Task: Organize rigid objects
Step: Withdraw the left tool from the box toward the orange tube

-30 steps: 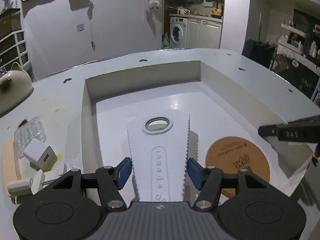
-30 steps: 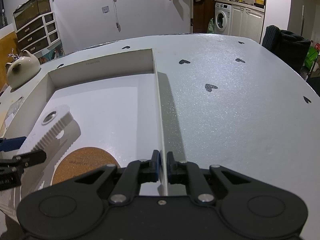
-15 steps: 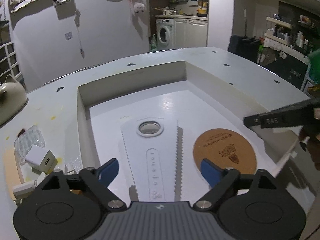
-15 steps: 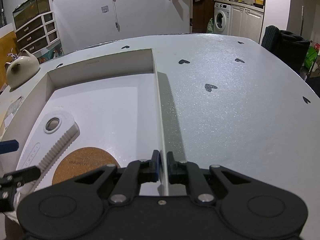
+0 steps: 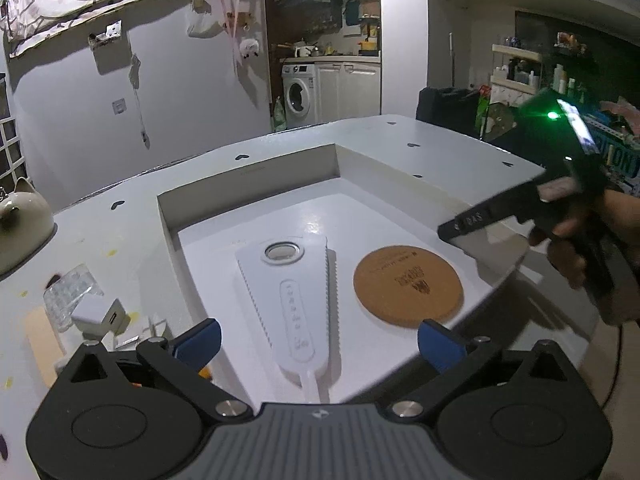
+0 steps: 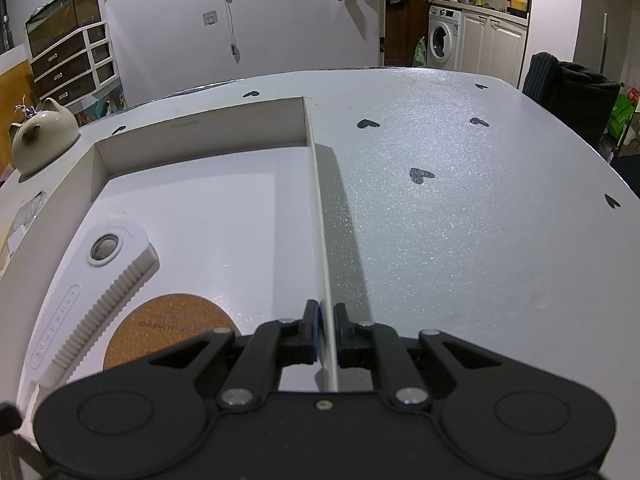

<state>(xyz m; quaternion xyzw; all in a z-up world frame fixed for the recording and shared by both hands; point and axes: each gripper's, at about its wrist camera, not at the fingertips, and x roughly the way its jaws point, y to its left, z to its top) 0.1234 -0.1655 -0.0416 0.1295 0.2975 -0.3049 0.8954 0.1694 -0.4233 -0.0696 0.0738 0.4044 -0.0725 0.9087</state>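
- The left gripper [image 5: 318, 340], jaws now wide, has let go of the white scraper [image 5: 292, 300] and pulled back.
- The scraper lies flat in the box [image 6: 200, 124] beside the cork coaster [image 5: 408, 284], so it looks stowed.
- The right gripper [image 6: 326, 334] stays clamped on the box's side wall.

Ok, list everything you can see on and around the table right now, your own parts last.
Box: 1, white, open, mid-table.
Serrated tool: 1, white, flat inside box, left.
Cork coaster: 1, brown, inside box, beside the tool.
Charger plug: 1, white, table left of box.
Blister pack: 1, clear, behind plug.
Cat-eared pot: 1, cream, far left.
Left gripper: fingers wide apart, empty.
Right gripper: pinching the box's right wall.
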